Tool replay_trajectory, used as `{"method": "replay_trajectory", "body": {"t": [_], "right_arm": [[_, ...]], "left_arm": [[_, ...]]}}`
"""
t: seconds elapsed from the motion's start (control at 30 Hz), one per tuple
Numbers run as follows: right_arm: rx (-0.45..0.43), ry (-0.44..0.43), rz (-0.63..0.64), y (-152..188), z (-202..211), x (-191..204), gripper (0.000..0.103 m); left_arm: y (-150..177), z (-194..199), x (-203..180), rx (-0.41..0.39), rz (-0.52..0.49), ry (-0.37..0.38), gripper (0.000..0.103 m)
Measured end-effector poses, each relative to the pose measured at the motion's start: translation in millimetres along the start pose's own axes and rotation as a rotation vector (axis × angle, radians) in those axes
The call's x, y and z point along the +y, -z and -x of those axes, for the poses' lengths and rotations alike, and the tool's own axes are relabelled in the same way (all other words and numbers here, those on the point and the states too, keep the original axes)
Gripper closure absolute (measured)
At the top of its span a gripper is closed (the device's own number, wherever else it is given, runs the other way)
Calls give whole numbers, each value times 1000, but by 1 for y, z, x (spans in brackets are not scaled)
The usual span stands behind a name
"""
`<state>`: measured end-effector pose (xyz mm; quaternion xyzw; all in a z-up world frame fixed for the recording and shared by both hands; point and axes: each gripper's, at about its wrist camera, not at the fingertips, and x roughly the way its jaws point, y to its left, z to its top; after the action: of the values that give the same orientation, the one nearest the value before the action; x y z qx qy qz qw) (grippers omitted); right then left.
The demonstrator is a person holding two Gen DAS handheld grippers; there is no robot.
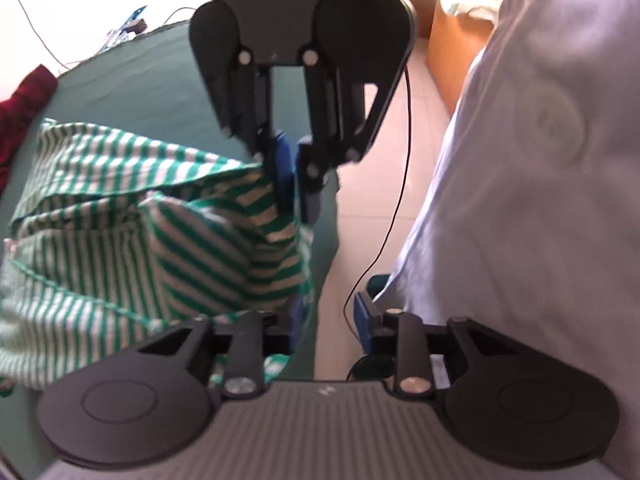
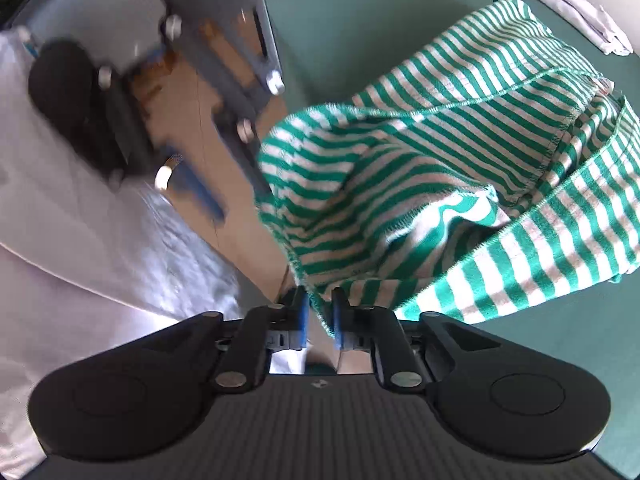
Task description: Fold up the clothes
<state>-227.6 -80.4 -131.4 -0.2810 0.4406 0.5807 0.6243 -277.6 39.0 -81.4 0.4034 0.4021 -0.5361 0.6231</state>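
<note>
A green-and-white striped garment (image 1: 120,216) lies bunched on the green table (image 1: 132,92); it also shows in the right wrist view (image 2: 440,184). My right gripper (image 2: 320,320) is shut on the striped garment's near edge, and it shows in the left wrist view (image 1: 294,184) pinching the cloth at the table's edge. My left gripper (image 1: 332,320) is open, its fingers wide apart; the cloth lies by its left finger and does not sit between the pads. It appears blurred in the right wrist view (image 2: 192,176).
A dark red cloth (image 1: 24,112) lies at the table's far left. A white folded cloth (image 2: 580,12) lies at the far right corner. The person's pale shirt (image 1: 540,160) fills the right. A cardboard box (image 1: 452,52) and a black cable (image 1: 400,184) are on the floor.
</note>
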Motion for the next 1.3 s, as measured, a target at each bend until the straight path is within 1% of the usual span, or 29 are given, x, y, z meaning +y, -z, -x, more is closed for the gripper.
{"method": "replay_trajectory", "body": {"t": [0.07, 0.1, 0.17, 0.2, 0.23, 0.27, 0.3, 0.33, 0.37, 0.4, 0.43, 0.53, 0.57, 0.6, 0.63, 0.7, 0.73, 0.87, 0.9, 0.93, 0.97, 1.0, 1.03, 1.1, 1.17, 1.23, 1.3], "right_arm": [[-48, -64, -31, 1, 12, -2, 88], [-85, -90, -55, 3, 22, -3, 85], [-194, -114, -149, 10, 47, -10, 62], [-255, -104, -220, 18, 58, -18, 60], [-317, -94, -291, 26, 69, -26, 63], [-366, -72, -364, 35, 78, -35, 65], [-373, -12, -443, 44, 80, -43, 66], [-381, 44, -518, 54, 82, -51, 73], [-391, 78, -577, 64, 80, -58, 78], [-391, 97, -624, 71, 77, -62, 81], [-380, 110, -646, 75, 70, -65, 85], [-338, 133, -602, 68, 43, -60, 89], [-350, 115, -596, 66, 39, -59, 91], [-366, 98, -592, 63, 35, -57, 91], [-370, 91, -587, 60, 29, -55, 91], [-374, 97, -555, 53, 21, -49, 92], [-373, 103, -537, 50, 19, -45, 91], [-356, 69, -514, 40, 20, -39, 90], [-337, 92, -486, 37, 21, -36, 90], [-325, 112, -467, 36, 22, -35, 90], [-342, 126, -476, 36, 28, -38, 90], [-359, 139, -485, 36, 34, -41, 90], [-376, 156, -498, 37, 41, -45, 89], [-410, 223, -554, 40, 57, -58, 81], [-443, 291, -603, 37, 62, -74, 66], [-450, 301, -628, 29, 55, -87, 64], [-429, 297, -625, 20, 39, -95, 65]], "left_arm": [[-1, -8, -2, 25, 17, 18, 73], [1, -9, -2, 42, 34, 12, 73], [7, 0, 0, 43, 76, 9, 71], [11, 11, 0, 31, 94, -13, 66], [15, 22, 1, 18, 111, -35, 60], [19, 34, 1, 5, 129, -57, 56], [24, 46, 3, -15, 156, -75, 48], [29, 57, 6, -35, 183, -92, 43], [34, 62, 10, -43, 209, -117, 41], [39, 67, 14, -50, 234, -142, 41], [43, 61, 21, -37, 254, -167, 45], [43, 27, 37, -2, 298, -174, 60], [42, 17, 41, 2, 307, -172, 64], [40, 6, 44, 6, 317, -170, 74], [36, -4, 47, 3, 324, -157, 75], [29, -23, 46, 2, 319, -131, 75], [26, -30, 43, 5, 307, -125, 73], [24, -45, 32, 17, 325, -90, 71], [24, -45, 29, 17, 322, -99, 70], [25, -40, 28, 17, 326, -102, 71], [26, -36, 26, 17, 330, -105, 71], [28, -25, 26, 0, 336, -111, 69], [30, -15, 27, -16, 342, -118, 65], [34, 10, 33, -55, 365, -136, 60], [37, 33, 47, -104, 393, -171, 56], [40, 46, 65, -146, 429, -226, 50], [38, 39, 88, -153, 463, -240, 50]]}}
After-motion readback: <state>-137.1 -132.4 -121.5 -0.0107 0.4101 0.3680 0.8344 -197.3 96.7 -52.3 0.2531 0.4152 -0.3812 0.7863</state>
